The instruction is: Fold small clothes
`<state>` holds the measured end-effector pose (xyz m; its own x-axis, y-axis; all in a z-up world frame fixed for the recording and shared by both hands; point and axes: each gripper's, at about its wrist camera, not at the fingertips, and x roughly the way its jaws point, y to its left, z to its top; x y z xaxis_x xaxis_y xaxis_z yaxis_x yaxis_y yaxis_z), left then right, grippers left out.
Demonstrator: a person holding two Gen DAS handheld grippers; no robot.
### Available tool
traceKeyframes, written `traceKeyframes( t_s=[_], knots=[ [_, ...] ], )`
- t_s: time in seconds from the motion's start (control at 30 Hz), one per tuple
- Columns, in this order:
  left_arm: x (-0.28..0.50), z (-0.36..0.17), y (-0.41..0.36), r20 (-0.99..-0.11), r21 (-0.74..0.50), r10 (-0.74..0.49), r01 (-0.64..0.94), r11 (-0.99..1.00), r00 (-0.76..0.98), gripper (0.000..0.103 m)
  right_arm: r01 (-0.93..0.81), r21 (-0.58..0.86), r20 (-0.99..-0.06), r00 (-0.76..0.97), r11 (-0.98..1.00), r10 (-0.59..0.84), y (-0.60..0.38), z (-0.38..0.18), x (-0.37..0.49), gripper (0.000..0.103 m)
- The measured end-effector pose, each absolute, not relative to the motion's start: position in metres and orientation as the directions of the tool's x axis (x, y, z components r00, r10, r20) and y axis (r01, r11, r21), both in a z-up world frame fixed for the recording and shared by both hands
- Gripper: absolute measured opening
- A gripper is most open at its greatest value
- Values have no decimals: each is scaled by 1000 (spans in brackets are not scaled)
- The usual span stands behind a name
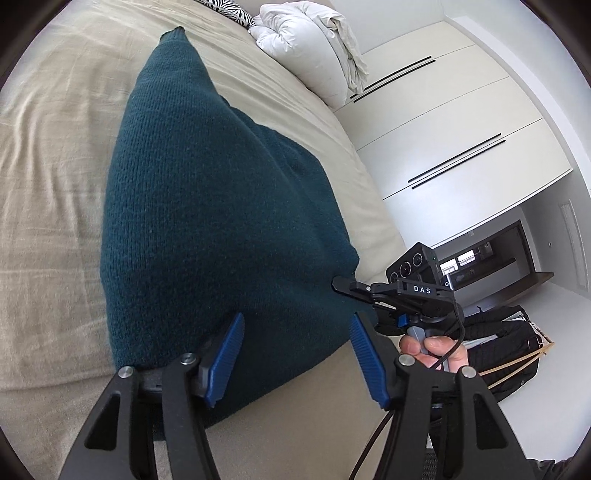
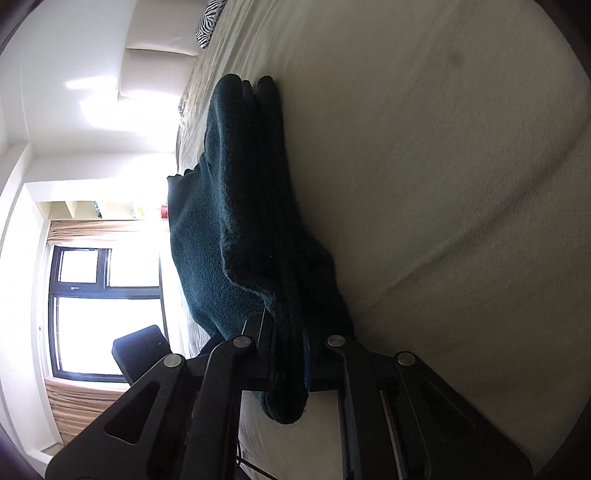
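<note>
A dark teal knitted garment (image 1: 207,206) lies folded on the beige bed (image 1: 55,166). My left gripper (image 1: 295,325) is open, its blue pads (image 1: 229,354) just above the garment's near edge, holding nothing. My right gripper (image 1: 345,286) comes in from the right at the garment's right edge, a hand on its handle. In the right wrist view the right gripper (image 2: 290,343) is shut on the garment (image 2: 229,221), pinching several stacked layers at the near edge.
A white duvet (image 1: 306,40) is bundled at the far end of the bed, beside a zebra-print pillow (image 1: 229,7). White wardrobe doors (image 1: 443,122) stand to the right. A black bag (image 1: 498,354) lies on the floor. A window (image 2: 103,306) shows beyond the bed.
</note>
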<state>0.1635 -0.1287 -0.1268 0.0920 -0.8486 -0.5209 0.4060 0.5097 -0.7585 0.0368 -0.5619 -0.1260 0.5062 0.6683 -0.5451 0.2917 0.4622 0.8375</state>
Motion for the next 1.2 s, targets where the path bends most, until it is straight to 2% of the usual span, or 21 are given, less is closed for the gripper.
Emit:
traceKeyframes(
  t_s=[0.13, 0.3, 0.4, 0.47, 0.57, 0.6, 0.63, 0.67, 0.7, 0.77, 0.87, 0.93, 1.03, 1.07, 1.1, 1.13, 1.2],
  knots=[
    [166, -111, -122, -492, -747, -861, 445, 494, 130, 64, 305, 828, -559, 506, 470, 657, -563, -109, 38, 12],
    [191, -89, -121, -475, -720, -862, 484, 497, 178, 66, 293, 747, -639, 567, 597, 521, -563, -60, 36, 16],
    [215, -84, -127, -462, -721, -862, 479, 501, 207, 66, 188, 800, -554, 595, 570, 582, -545, -39, 55, 16],
    [237, -95, -133, -470, -749, -863, 433, 501, 186, 68, 138, 812, -534, 568, 568, 626, -533, -41, 71, 16],
    [257, -118, -136, -487, -770, -856, 377, 515, 174, 67, 183, 774, -602, 510, 607, 614, -522, -70, 100, 16],
    [260, -122, -134, -485, -773, -857, 373, 514, 175, 65, 217, 772, -614, 502, 598, 609, -527, -86, 105, 14],
    [260, -126, -135, -477, -778, -861, 371, 507, 178, 64, 226, 801, -582, 513, 554, 631, -534, -98, 108, 5],
    [261, -129, -134, -465, -786, -868, 369, 496, 176, 64, 232, 826, -551, 530, 514, 645, -542, -107, 108, 0],
    [263, -133, -131, -460, -792, -871, 365, 490, 173, 62, 226, 852, -511, 552, 472, 658, -549, -112, 107, 0],
    [270, -140, -130, -460, -802, -871, 342, 490, 170, 54, 203, 862, -488, 576, 464, 656, -559, -112, 104, 0],
    [269, -151, -122, -462, -806, -869, 326, 495, 176, 31, 182, 841, -512, 571, 509, 642, -567, -106, 98, 0],
    [271, -160, -114, -461, -822, -870, 286, 493, 175, 3, 192, 832, -524, 582, 521, 622, -569, -103, 102, 0],
    [269, -154, -103, -468, -821, -863, 269, 504, 190, 5, 227, 807, -558, 596, 545, 577, -570, -86, 99, 0],
    [266, -144, -105, -477, -801, -853, 295, 521, 209, 12, 211, 805, -554, 603, 554, 574, -574, -88, 98, 2],
    [264, -134, -108, -468, -796, -857, 319, 515, 216, 35, 190, 803, -548, 607, 565, 575, -573, -79, 96, 6],
    [264, -126, -111, -454, -795, -862, 336, 506, 224, 52, 171, 806, -540, 605, 567, 585, -569, -73, 100, 6],
    [262, -109, -119, -425, -787, -874, 380, 485, 236, 60, 142, 821, -518, 590, 552, 619, -561, -68, 110, 6]
  ],
)
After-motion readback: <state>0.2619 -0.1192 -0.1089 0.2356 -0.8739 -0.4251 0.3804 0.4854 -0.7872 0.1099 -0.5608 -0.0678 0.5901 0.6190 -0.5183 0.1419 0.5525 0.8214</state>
